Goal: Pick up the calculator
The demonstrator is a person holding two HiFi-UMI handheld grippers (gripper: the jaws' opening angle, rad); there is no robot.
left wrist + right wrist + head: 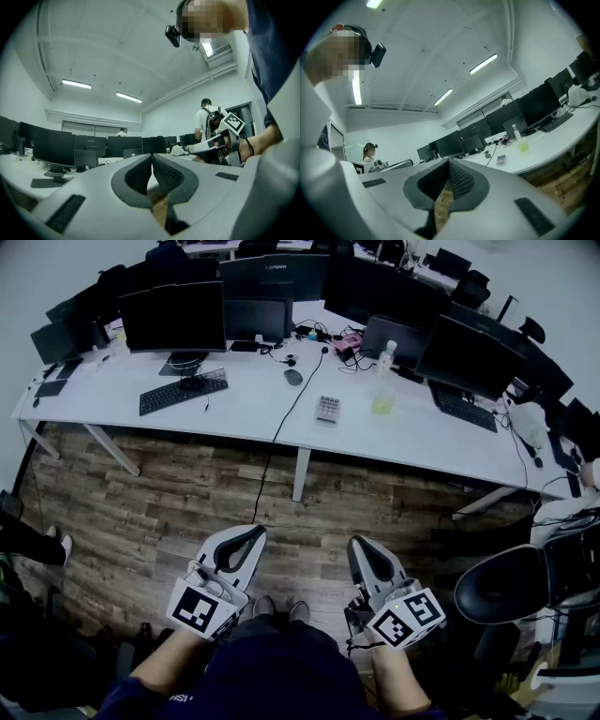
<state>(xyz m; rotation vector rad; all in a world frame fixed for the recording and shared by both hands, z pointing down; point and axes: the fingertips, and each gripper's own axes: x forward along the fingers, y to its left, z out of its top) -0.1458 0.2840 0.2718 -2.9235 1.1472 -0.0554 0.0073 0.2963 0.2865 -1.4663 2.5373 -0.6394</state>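
White table on a wood-plank floor [169, 502]
The long table [244, 418] carries dark monitors [173, 317] along its back, a black keyboard [183, 392] at the left, a mouse [293, 377], the calculator [327, 409] near the front edge, and a yellowish cup [382, 402] just beside a clear bottle [385, 360].

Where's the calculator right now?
In the head view the calculator lies on the white desk, near its front edge, just right of the black cable and left of the green cup.
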